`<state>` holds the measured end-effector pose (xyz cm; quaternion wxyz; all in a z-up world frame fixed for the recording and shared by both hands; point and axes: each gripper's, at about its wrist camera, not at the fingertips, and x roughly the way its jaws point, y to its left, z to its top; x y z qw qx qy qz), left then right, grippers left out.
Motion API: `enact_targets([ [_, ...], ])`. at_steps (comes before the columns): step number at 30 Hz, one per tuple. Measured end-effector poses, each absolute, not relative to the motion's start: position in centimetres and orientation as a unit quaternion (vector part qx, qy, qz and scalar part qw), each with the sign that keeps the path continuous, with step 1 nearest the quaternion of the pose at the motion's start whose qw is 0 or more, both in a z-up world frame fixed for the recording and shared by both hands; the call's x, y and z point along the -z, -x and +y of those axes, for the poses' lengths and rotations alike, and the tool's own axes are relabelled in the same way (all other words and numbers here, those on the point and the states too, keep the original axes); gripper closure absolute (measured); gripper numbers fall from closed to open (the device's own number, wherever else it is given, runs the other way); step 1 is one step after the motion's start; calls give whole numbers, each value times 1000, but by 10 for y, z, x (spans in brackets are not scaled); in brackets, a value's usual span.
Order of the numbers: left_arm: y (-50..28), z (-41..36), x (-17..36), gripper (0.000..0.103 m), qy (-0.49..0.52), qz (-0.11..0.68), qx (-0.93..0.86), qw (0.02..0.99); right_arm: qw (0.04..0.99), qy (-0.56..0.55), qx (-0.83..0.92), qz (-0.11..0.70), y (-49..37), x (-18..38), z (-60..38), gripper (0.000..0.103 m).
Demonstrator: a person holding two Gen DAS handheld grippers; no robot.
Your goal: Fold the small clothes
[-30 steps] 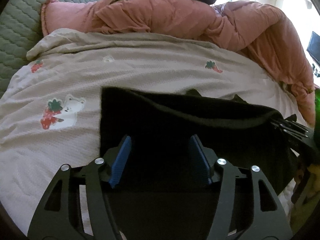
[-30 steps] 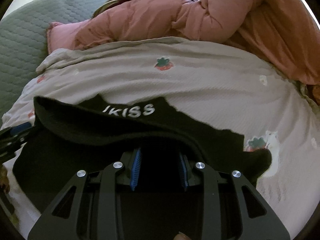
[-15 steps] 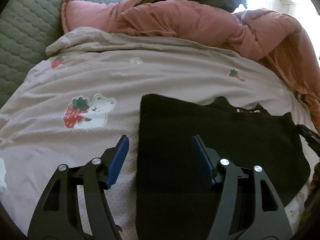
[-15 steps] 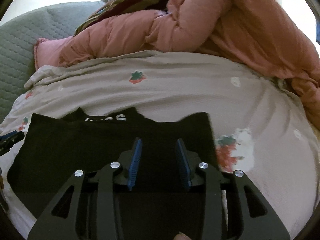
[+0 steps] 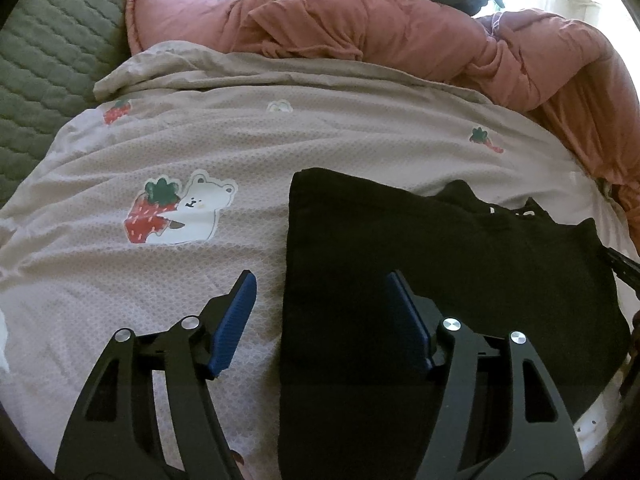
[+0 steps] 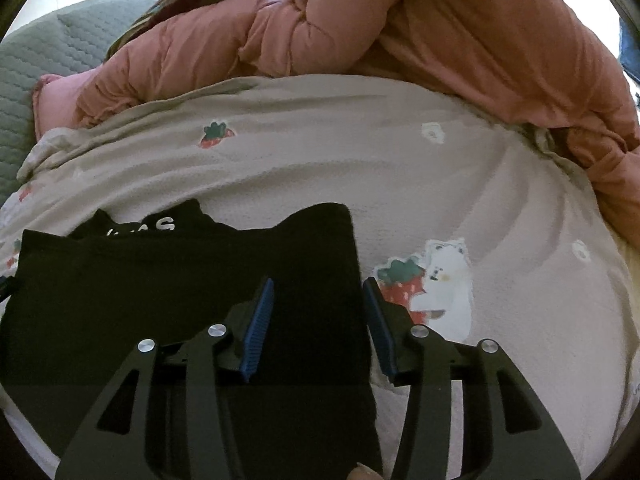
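A small black garment point(image 5: 440, 272) with white lettering near its far edge lies flat and folded on the bed; it also shows in the right wrist view point(image 6: 180, 292). My left gripper point(image 5: 324, 292) is open and empty, straddling the garment's left edge. My right gripper point(image 6: 318, 300) is open and empty, straddling the garment's right edge. The tip of the right gripper point(image 5: 622, 266) shows at the garment's right side in the left wrist view.
The garment rests on a beige blanket point(image 5: 240, 144) printed with strawberries and bears point(image 6: 432, 276). A bunched pink duvet point(image 5: 380, 28) lies along the far side and right point(image 6: 440, 28). A green quilted mattress cover point(image 5: 44, 52) is at far left.
Both grippers have let go of the black garment, which now lies flat folded on the blanket. Both have drawn outward to its edges, and the right jaws have opened wider.
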<state>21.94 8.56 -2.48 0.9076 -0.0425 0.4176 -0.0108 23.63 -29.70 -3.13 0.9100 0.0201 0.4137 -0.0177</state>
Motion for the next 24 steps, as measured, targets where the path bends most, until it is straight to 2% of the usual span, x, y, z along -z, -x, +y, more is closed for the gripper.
enact_targets([
  [9,-221,83,27,44,38,421,14,906,908,-13,8,419,-250,40,-298,58],
  [11,-221,82,28,44,36,421,15,906,908,-12,5,418,-250,41,-298,63],
  [12,-221,81,28,44,34,421,16,906,909,-12,5,417,-249,41,-298,71],
  [14,-222,79,29,52,31,422,19,906,909,-12,4,416,-248,42,-299,79],
  [16,-222,77,30,67,26,424,23,905,911,-13,3,412,-246,41,-300,87],
  [18,-221,74,30,74,18,422,24,906,912,-16,2,409,-246,40,-301,91],
  [19,-220,73,30,85,15,420,24,907,913,-18,2,408,-245,40,-302,93],
  [21,-220,72,29,102,10,417,21,908,914,-26,0,405,-244,37,-304,97],
  [24,-218,76,22,103,21,404,22,914,919,-39,-4,392,-242,29,-307,98],
])
